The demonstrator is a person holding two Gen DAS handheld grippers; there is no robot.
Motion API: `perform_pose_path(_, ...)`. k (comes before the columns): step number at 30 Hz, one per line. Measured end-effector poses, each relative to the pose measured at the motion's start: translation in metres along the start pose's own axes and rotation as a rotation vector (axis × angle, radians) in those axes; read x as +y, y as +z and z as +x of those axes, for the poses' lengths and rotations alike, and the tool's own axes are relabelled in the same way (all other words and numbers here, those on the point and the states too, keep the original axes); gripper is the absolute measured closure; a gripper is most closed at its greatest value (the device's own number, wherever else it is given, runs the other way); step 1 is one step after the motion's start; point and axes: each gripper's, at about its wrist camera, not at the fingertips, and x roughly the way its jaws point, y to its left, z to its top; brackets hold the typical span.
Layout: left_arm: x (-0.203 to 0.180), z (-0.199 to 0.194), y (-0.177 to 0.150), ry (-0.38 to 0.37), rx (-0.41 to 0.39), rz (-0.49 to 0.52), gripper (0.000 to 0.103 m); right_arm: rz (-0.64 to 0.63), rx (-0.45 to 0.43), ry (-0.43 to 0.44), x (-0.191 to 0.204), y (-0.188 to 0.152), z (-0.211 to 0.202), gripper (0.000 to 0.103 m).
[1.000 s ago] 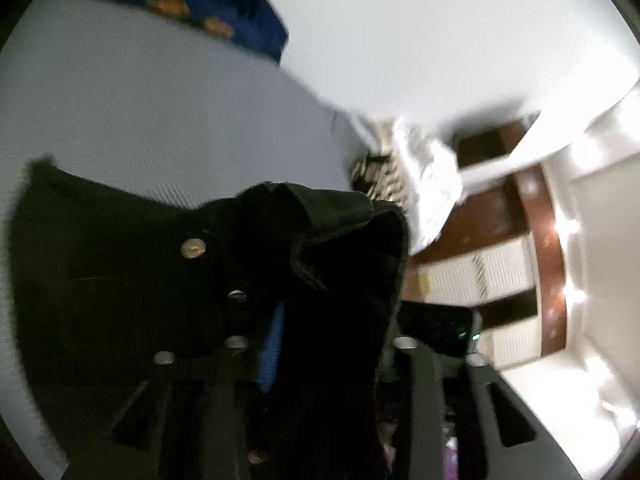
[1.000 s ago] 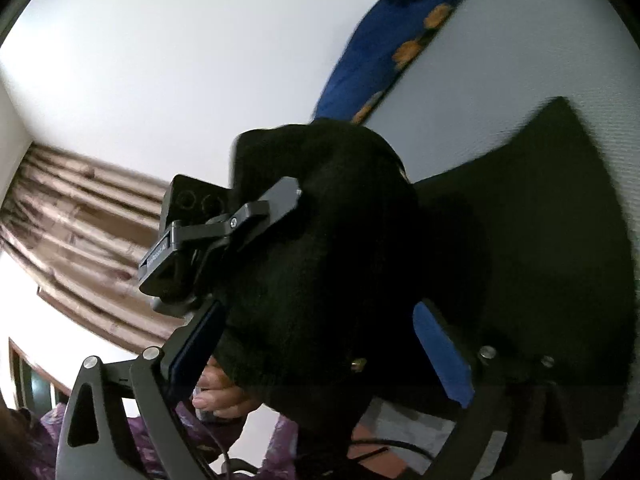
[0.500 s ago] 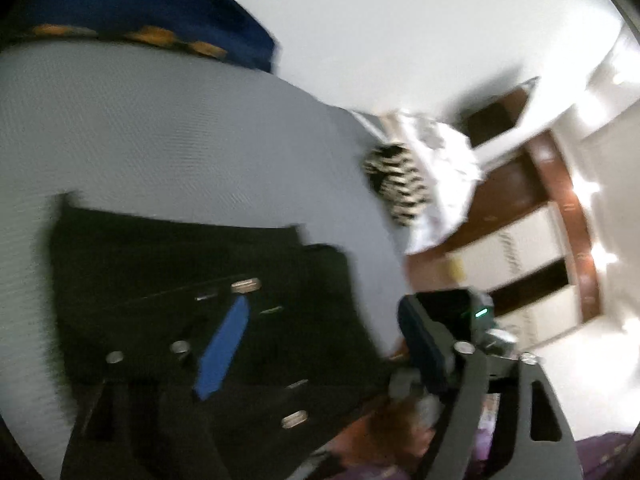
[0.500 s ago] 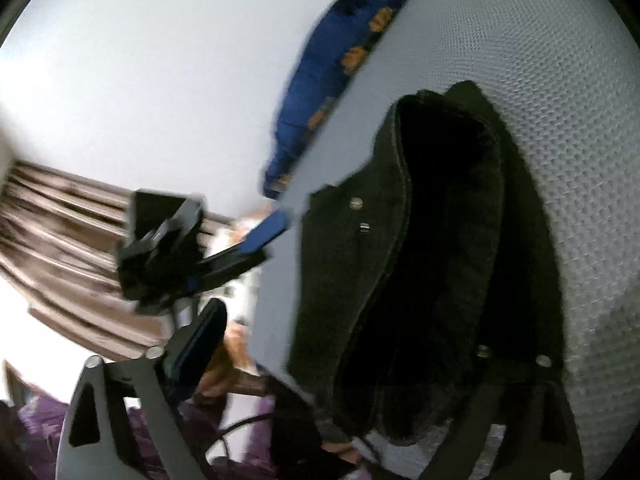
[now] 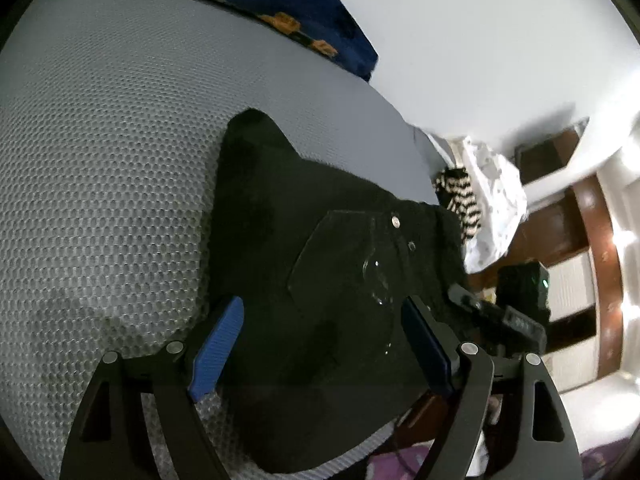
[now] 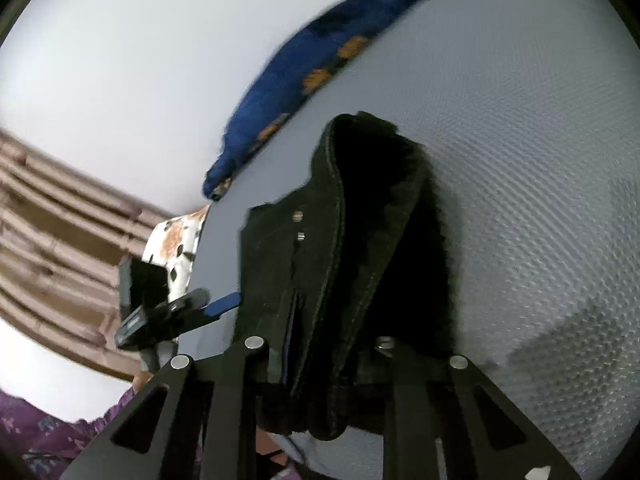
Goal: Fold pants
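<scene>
Left tongs [image 5: 320,344]: jaws spread wide, blue pads clear on both sides, nothing clamped. They hover just over the black pants [image 5: 320,272], cloth showing between the pads but not pressed. Jaws opened within the last second and now stand steady.

Right tongs [image 6: 320,364]: jaws drawn close together, having just been closing; a thick bunch of the pants' edge sits between them and looks pinched. Pads hidden in the dark fabric, so contact is judged from the narrow gap and the bunched cloth.

Pants lie on the grey mesh-textured bed [image 5: 100,180], partly doubled over; rivets and a seam show near the waistband, one edge standing up in a ridge in the right wrist view. Blue patterned pillow [image 5: 312,20] at the far edge, well apart.

Reading: right side pins the folded stack; the freed left likely moves to regrip or smooth.
</scene>
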Motion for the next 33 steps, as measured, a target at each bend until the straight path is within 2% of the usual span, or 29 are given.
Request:
perform_pose_path(2,-0.004,0.007,-0.004,0.034,0.008,0.041,0.022,0.046,0.024,0.011,-0.015,-0.007,0.004,0.084)
perform_pose_path(5,-0.006,0.007,-0.007,0.043,0.003,0.063,0.022,0.118,0.005,0.087,-0.027,-0.015,0.0,0.08)
perform_pose_path(10,0.005,-0.007,-0.004,0.053,-0.025,0.041,0.022,0.118,-0.027,0.067,-0.029,-0.015,-0.006,0.072)
perform_pose_path(12,0.01,-0.014,-0.001,0.064,-0.043,0.03,0.022,0.111,-0.017,0.052,-0.036,-0.018,-0.007,0.075)
perform_pose_path(14,0.015,-0.019,0.0,0.098,-0.059,0.028,0.022,0.123,-0.015,0.079,-0.045,-0.02,-0.007,0.075)
perform_pose_path(16,0.019,-0.022,-0.001,0.126,-0.064,0.022,0.022,0.125,-0.021,0.1,-0.048,-0.021,-0.011,0.071)
perform_pose_path(21,0.012,-0.025,-0.006,0.231,-0.091,0.08,0.022,0.138,-0.135,0.122,-0.057,-0.025,-0.057,0.038)
perform_pose_path(24,0.001,-0.022,-0.01,0.312,-0.098,0.142,0.022,0.162,-0.18,0.126,-0.063,-0.027,-0.076,0.029)
perform_pose_path(26,-0.006,-0.016,-0.013,0.366,-0.098,0.187,0.022,0.184,-0.193,0.122,-0.067,-0.029,-0.083,0.024)
perform_pose_path(33,-0.017,0.004,-0.021,0.513,-0.074,0.277,0.022,0.175,-0.168,0.099,-0.059,-0.032,-0.076,0.021)
